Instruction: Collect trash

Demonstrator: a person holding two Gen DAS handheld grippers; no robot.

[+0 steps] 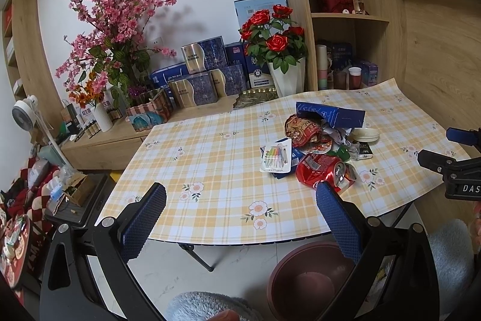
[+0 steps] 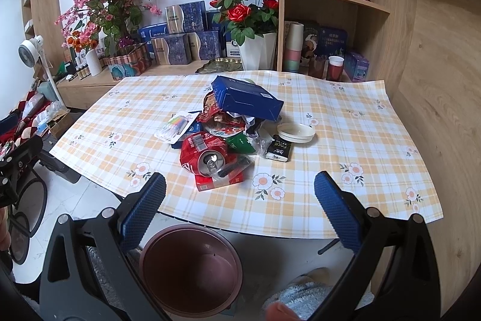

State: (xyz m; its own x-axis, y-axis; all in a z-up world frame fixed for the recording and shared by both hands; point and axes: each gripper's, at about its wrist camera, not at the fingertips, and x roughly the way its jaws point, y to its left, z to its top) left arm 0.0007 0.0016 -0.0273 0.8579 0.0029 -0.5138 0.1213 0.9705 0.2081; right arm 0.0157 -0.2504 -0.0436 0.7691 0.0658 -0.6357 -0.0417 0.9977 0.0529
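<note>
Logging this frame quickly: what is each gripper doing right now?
Left gripper: open, holding nothing, short of the trash pile.
Right gripper: open, holding nothing, near the crushed red can.

The left gripper (image 1: 240,200) hangs above the near edge of the checked tablecloth (image 1: 216,158), fingers wide apart with nothing between them. Ahead lies the trash pile — a crushed red can (image 1: 323,172), a blue carton (image 1: 330,115), a pen pack (image 1: 276,158) and a white lid (image 1: 365,135). A brown bin (image 1: 303,279) stands below on the floor — the right gripper (image 1: 433,149) shows at the right edge.
</note>
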